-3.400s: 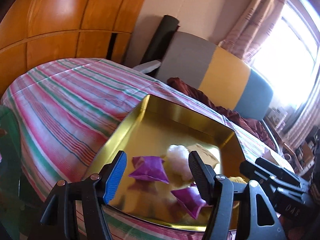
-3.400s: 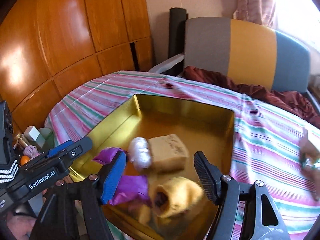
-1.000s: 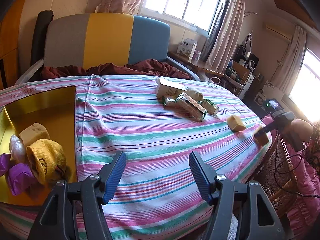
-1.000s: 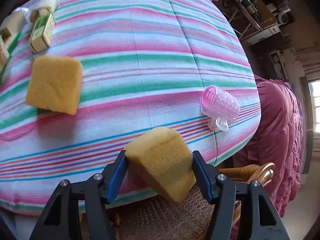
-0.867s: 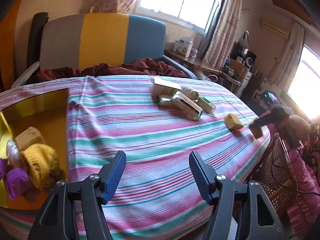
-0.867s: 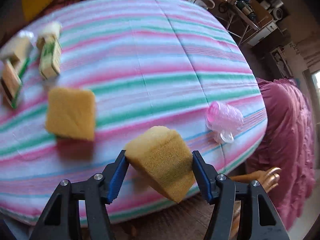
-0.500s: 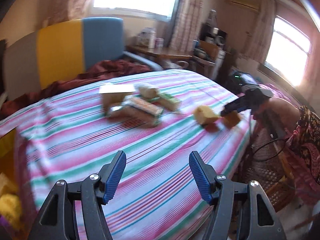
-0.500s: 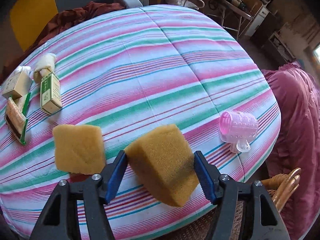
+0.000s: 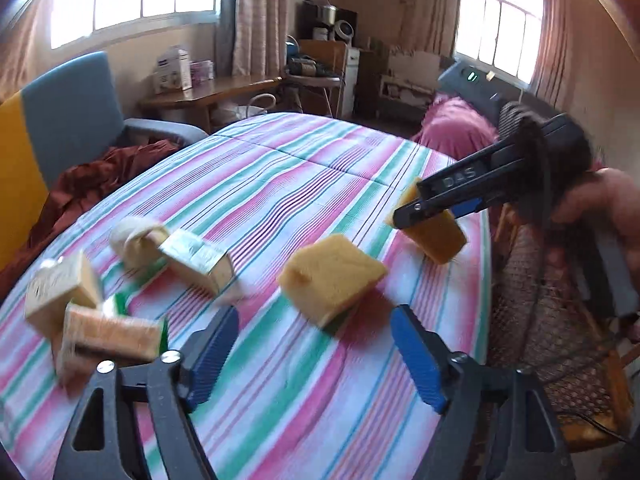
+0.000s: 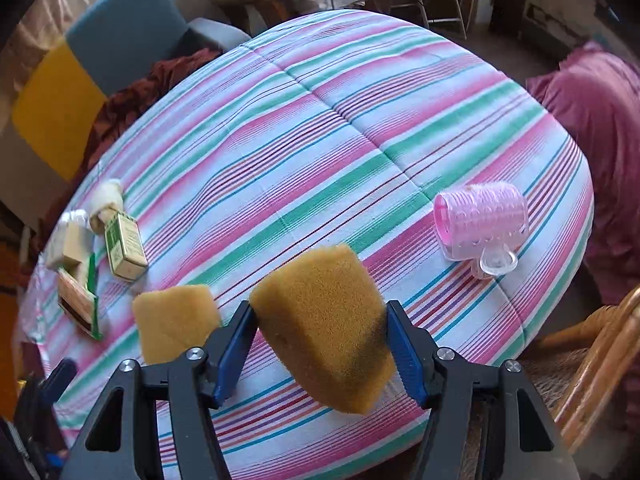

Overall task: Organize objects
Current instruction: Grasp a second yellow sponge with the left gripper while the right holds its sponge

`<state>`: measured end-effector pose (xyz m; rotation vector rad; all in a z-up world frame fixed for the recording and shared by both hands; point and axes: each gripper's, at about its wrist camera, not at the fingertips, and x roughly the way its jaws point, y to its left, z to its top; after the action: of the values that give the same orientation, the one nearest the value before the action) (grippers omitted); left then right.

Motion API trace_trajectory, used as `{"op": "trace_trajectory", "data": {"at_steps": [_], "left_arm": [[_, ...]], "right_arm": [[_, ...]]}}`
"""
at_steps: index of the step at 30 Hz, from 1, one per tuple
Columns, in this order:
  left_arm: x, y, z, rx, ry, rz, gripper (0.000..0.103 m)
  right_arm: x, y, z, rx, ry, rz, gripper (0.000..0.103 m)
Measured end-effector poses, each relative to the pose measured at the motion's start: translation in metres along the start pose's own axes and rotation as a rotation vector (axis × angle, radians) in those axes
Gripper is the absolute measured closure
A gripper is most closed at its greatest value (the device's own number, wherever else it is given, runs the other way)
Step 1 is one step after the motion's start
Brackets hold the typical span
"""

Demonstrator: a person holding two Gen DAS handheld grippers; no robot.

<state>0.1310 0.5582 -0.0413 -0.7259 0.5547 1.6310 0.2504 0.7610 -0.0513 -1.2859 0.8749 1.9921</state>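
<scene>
My right gripper (image 10: 318, 320) grips a yellow-brown sponge (image 10: 324, 332) above the striped tablecloth (image 10: 320, 120); its blue pads press both sides and the jaws are closing. The left wrist view shows that gripper (image 9: 404, 214) with the held sponge (image 9: 436, 236) near the table's right edge. A second sponge (image 9: 332, 276) lies on the cloth just ahead of my left gripper (image 9: 314, 344). The left jaws are opening wide with nothing between them. In the right wrist view that second sponge (image 10: 172, 320) lies left of the held one.
A pink hair roller (image 10: 480, 220) lies near the right edge. Several small boxes (image 9: 196, 260), a flat packet (image 9: 112, 332) and a cream roll (image 9: 136, 236) sit at the left. A wicker chair (image 9: 560, 340) stands beyond the edge, an armchair (image 9: 68, 120) behind.
The left view has swung right, away from the gold tray, toward the boxes and sponges, and its jaws have widened. The right gripper has kept the sponge and turned over the table's edge.
</scene>
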Motion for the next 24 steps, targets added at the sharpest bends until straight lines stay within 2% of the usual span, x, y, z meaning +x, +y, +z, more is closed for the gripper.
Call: {"op": "trace_trajectory", "data": {"at_steps": [6,10,12,14,16,24], "left_arm": [[0.047,-0.019,0.024,0.226,0.048,0.026,0.021],[0.070,-0.025,0.020,0.307,0.097,0.012,0.021],[0.078,-0.024,0.014,0.294,0.121,-0.007,0.025],[0.074,-0.019,0.008,0.250,0.093,-0.020,0.035],[0.070,-0.011,0.003,0.198,0.079,-0.011,0.040],[0.030,0.000,-0.023,0.046,0.002,0.112,0.043]], "right_arm": [[-0.003,-0.004,0.002,0.038,-0.023,0.037,0.038],[-0.002,-0.005,0.005,0.060,-0.028,0.059,0.037],[-0.002,-0.004,0.006,0.059,-0.029,0.060,0.037],[-0.001,-0.002,0.007,0.057,-0.030,0.059,0.037],[0.001,-0.003,0.008,0.057,-0.032,0.059,0.037],[0.002,0.012,0.008,0.002,-0.045,0.071,0.038]]}}
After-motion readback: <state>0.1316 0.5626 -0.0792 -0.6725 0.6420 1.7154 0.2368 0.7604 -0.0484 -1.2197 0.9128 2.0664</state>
